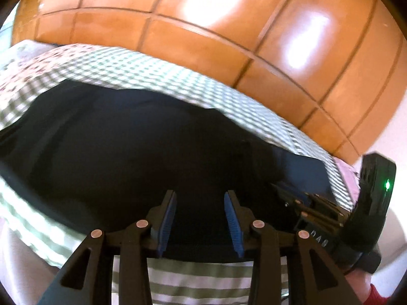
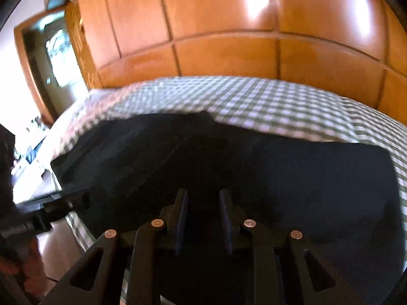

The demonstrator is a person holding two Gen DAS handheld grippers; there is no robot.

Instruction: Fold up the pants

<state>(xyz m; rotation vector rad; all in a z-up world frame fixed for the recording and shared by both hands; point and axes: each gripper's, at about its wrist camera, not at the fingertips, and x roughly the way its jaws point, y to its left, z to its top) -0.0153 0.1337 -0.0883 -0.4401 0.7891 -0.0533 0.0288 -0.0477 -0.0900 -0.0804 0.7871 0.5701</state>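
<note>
Hovering over the dark pants point(image 1: 142, 147) spread on the checked bed point(image 1: 106, 68), the left gripper point(image 1: 201, 203) and right gripper point(image 2: 203, 200) both show parted, empty fingers. Best pinch matching near-edge spots, then lift evenly to fold straight.

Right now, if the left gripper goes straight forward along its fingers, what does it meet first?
Most likely the dark pants, spread on the checked bedcover directly ahead of the open left gripper. Depth is unclear.
</note>
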